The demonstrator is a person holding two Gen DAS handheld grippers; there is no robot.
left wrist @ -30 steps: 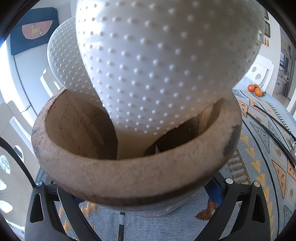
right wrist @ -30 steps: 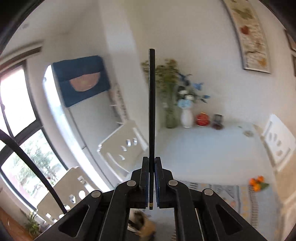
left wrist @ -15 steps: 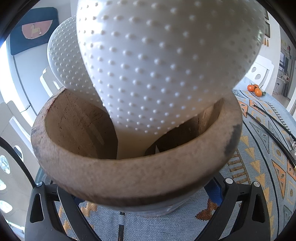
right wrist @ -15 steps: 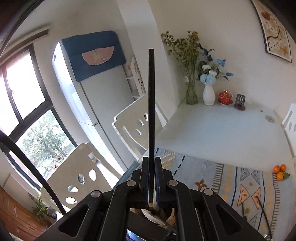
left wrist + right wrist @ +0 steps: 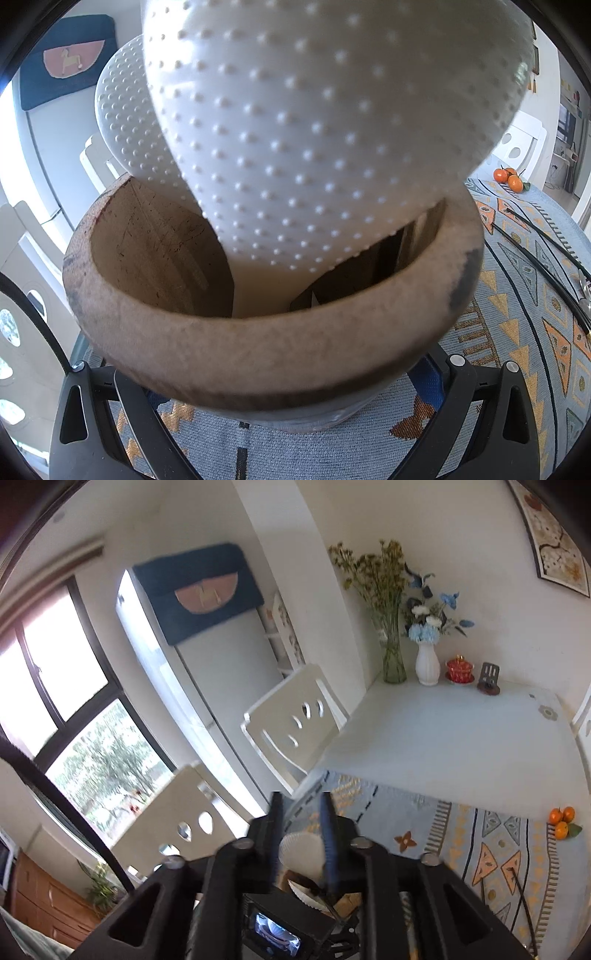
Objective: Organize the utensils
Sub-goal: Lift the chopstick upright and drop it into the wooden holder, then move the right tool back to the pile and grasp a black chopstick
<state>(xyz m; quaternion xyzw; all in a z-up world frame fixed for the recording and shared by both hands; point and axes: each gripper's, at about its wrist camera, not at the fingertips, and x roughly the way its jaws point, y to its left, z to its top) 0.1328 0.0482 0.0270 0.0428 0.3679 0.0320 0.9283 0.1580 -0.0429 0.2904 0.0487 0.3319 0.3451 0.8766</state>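
The room is bright, with white walls, a large dark-framed window (image 5: 74, 709) at the left and a tall white refrigerator (image 5: 207, 672) that carries a dark blue cloth on its top. A long white table (image 5: 454, 731) reaches to the far corner, where a glass vase with dry yellow flowers (image 5: 391, 627) and a small white vase with blue flowers (image 5: 427, 653) stand beside a red lidded pot (image 5: 460, 669). White chairs with oval cut-outs (image 5: 295, 723) stand at the table's left side. The near part of the table is covered by a light blue woven cloth with orange triangle patterns (image 5: 524, 295), and three small oranges (image 5: 562, 821) lie on it, well apart from the work. On this cloth stands the round brown wooden utensil holder (image 5: 266, 347), between the fingers of the left gripper (image 5: 291, 424); whether the pads press on its wall I cannot tell. Two white plastic rice paddles with small raised dots (image 5: 317, 140) stand upright inside the holder. The right gripper (image 5: 301, 834) points downward above the holder; its jaws have just been opening, they stand narrowly apart and nothing is between them.
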